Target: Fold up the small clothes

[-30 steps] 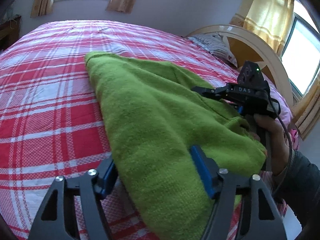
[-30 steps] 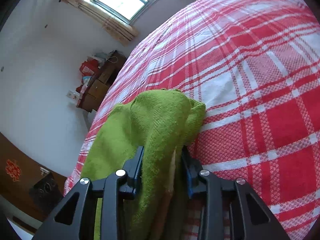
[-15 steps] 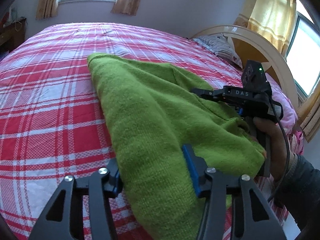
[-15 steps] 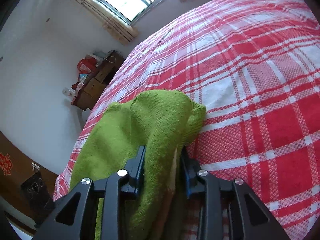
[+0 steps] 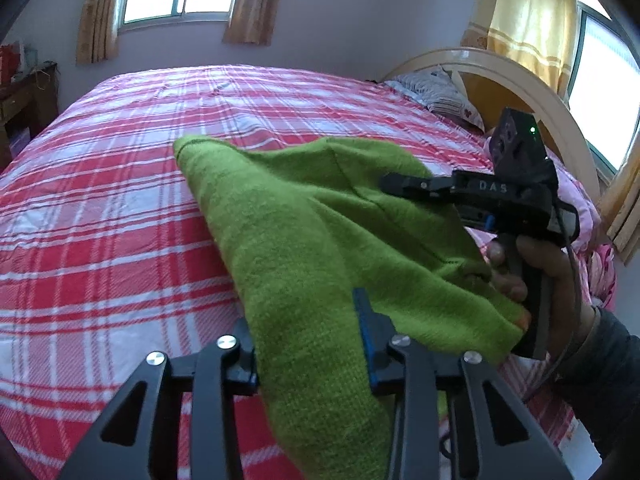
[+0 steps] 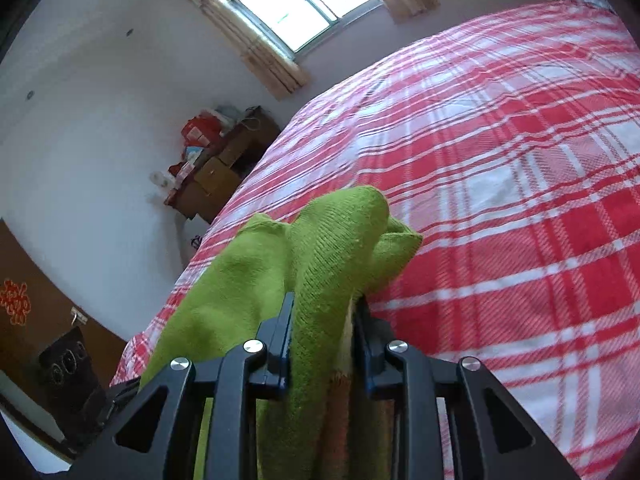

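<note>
Green knit cloth [image 5: 304,240] is bunched and lifted off the plaid bed [image 5: 100,200], clamped in both just-closing grippers, left [image 5: 308,344] and right [image 6: 322,332], angled downward.

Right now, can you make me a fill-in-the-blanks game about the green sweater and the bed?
1. The sweater is the colour ____.
2. The bed cover has red and ____ checks.
3. The left gripper has its fingers closed on the ____.
4. The number of grippers holding the sweater, counting the right gripper, is ____.

Missing words: green; white; sweater; two
</note>
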### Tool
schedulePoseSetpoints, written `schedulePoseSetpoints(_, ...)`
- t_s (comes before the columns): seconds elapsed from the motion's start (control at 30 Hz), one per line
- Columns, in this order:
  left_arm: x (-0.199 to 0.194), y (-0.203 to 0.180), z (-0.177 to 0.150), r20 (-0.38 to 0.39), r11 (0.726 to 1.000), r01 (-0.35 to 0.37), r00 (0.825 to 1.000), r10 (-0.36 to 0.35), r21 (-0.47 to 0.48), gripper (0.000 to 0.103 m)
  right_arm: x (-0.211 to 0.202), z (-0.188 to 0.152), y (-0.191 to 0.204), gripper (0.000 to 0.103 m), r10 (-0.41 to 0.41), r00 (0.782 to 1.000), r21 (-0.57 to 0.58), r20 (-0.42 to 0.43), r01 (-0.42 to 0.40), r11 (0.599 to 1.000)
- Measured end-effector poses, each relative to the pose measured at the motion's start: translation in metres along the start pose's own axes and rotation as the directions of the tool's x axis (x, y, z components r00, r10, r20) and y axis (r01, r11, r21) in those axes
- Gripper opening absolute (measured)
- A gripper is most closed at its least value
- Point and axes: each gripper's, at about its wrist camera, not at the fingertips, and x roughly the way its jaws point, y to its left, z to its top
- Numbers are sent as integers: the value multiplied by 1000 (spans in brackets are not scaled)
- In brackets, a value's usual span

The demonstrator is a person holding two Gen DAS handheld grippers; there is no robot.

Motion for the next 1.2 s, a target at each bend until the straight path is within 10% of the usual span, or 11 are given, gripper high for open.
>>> schedulePoseSetpoints(1.2, -136, 91, -72, 105, 970, -178, 975, 196, -163, 37, 100, -53, 174, 24, 231, 959, -130, -164, -254, 958)
